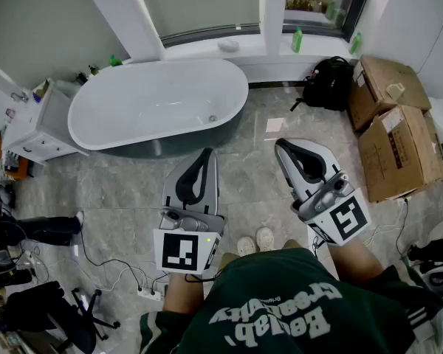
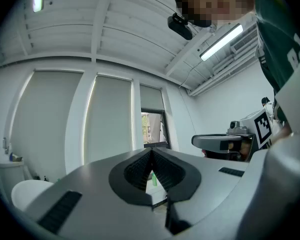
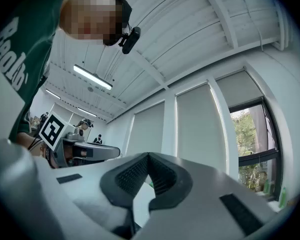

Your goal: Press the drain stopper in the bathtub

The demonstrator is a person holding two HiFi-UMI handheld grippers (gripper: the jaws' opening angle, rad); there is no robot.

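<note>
The left gripper (image 1: 206, 154) and the right gripper (image 1: 280, 144) are being held clenched, the jaw tips meeting, with nothing grasped. Both are being held well apart from the bathtub (image 1: 148, 105), on its near side, pointing toward it. The drain stopper (image 1: 213, 118) is being shown on the bathtub bottom, toward its right end, untouched.

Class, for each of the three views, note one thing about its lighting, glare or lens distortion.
Head view: soft, even daylight, a faint sheen inside the bathtub, verticals splayed by the wide lens. Left gripper view: strong fisheye with dark corners; the ceiling strip light is blown out. Right gripper view: same fisheye vignette; the window is bright, its frame curved.
</note>
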